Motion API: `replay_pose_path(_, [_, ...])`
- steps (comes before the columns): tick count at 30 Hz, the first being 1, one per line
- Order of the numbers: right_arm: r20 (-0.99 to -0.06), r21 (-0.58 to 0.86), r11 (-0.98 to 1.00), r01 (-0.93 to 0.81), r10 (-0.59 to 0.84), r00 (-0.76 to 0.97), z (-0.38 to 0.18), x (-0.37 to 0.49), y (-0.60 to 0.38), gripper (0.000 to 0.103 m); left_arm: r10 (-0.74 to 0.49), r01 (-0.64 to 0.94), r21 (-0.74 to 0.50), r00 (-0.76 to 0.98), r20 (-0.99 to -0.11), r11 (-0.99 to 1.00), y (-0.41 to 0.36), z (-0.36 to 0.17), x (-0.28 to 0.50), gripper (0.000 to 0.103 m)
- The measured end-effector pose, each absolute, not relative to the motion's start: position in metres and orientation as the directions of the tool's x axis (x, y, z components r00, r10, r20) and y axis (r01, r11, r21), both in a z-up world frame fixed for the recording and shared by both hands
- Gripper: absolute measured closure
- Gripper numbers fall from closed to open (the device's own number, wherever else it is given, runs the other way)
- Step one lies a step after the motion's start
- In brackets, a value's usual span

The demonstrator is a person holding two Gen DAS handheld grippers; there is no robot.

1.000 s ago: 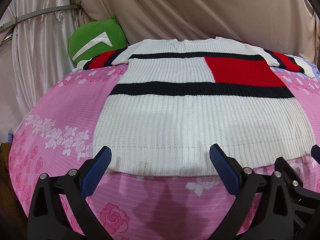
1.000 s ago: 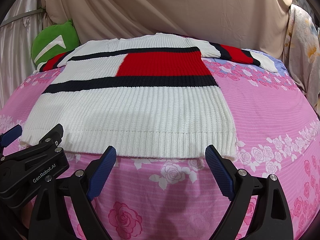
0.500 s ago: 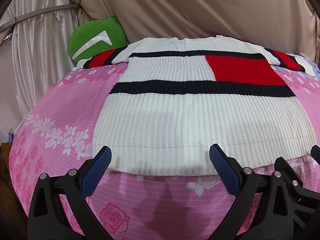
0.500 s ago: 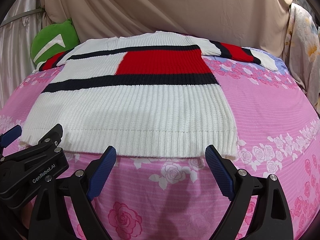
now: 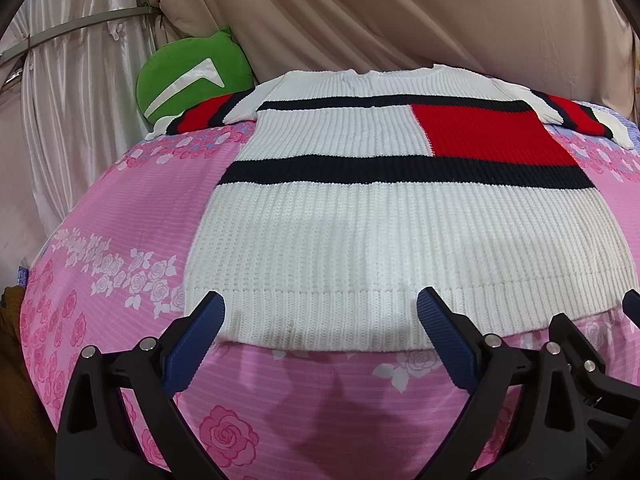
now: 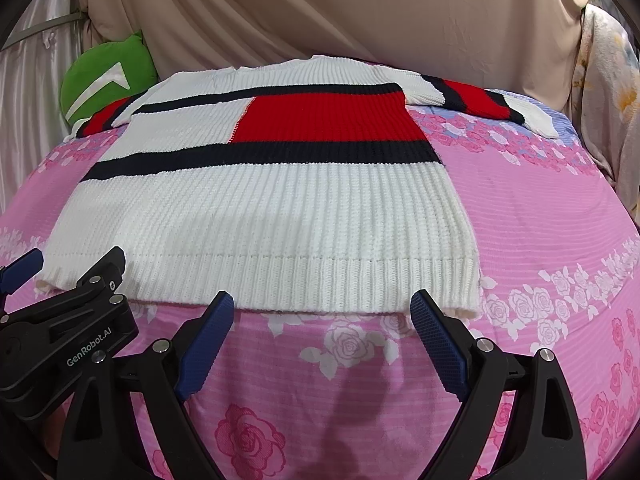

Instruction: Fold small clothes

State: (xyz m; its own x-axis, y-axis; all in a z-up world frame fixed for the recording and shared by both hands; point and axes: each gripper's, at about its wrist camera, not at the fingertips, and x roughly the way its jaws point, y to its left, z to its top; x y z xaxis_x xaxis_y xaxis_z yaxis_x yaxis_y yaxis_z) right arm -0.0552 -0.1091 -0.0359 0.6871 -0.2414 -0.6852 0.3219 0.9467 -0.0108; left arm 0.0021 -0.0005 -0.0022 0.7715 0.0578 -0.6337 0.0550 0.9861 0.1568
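Sweater (image 5: 400, 232) lies flat and unfolded on the sheet (image 5: 120, 216), front up, hem toward both cameras, sleeves spread out to either side at the far end. Knit is white, with two dark bands and a red block at the chest (red on both sleeves as well).

Left gripper (image 5: 320, 320): fingers spread wide, holding nothing. Blue pads (image 5: 192, 344) sit at the hem's near edge, over its left part; whether they touch the knit cannot be told.

Right gripper (image 6: 322, 320): fingers likewise spread wide, holding nothing. Its tips sit at the hem's near edge, toward the right corner; contact cannot be told here either. Left gripper's black body shows at the lower left of the right wrist view, just beside the right one.

Green cushion (image 5: 192, 72) rests at the far left, with the left sleeve's end lying against it. Beige curtain (image 5: 400, 12) hangs behind the bed.
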Motion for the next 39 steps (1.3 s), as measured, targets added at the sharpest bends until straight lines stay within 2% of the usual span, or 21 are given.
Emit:
replay_pose_path(14, [-0.691, 0.003, 0.949, 0.315, -0.226, 0.687, -0.037, -0.055, -0.110, 0.014, 0.052, 0.058, 0.150, 0.767, -0.639, 0.987, 0.000, -0.004, 0.002, 0.008])
replay_pose_path(20, [-0.677, 0.052, 0.968, 0.246, -0.147, 0.721, -0.016, -0.050, -0.132, 0.016, -0.019, 0.084, 0.082, 0.799, -0.601, 0.993, 0.009, 0.010, -0.005, 0.007])
replay_pose_path(22, [-0.639, 0.060, 0.960, 0.274, -0.174, 0.750, 0.006, -0.043, -0.164, 0.016, -0.016, 0.078, 0.083, 0.816, -0.578, 0.993, 0.011, 0.022, -0.003, 0.007])
replay_pose_path(24, [-0.600, 0.085, 0.946, 0.314, -0.202, 0.774, 0.025, -0.030, -0.206, 0.011, -0.013, 0.066, 0.074, 0.826, -0.563, 0.995, 0.016, 0.035, 0.006, 0.006])
replay_pose_path(27, [-0.557, 0.128, 0.904, 0.408, -0.275, 0.784, 0.035, -0.005, -0.287, 0.011, -0.019, 0.053, 0.043, 0.821, -0.571, 0.998, 0.025, 0.052, 0.029, 0.005])
replay_pose_path(32, [-0.606, 0.102, 0.794, 0.600, -0.429, 0.670, 0.034, 0.051, -0.426, 0.012, -0.022, 0.051, 0.028, 0.773, -0.634, 0.998, 0.034, 0.059, 0.082, 0.005])
replay_pose_path(35, [-0.644, 0.179, 0.713, 0.678, -0.436, 0.629, 0.028, 0.070, -0.508, 0.019, -0.059, 0.066, -0.014, 0.742, -0.667, 0.998, 0.041, 0.056, 0.110, 0.005])
replay_pose_path(39, [-0.670, 0.278, 0.604, 0.747, -0.435, 0.601, 0.014, 0.083, -0.588, 0.020, -0.067, 0.049, -0.046, 0.723, -0.688, 0.998, 0.050, 0.051, 0.144, 0.006])
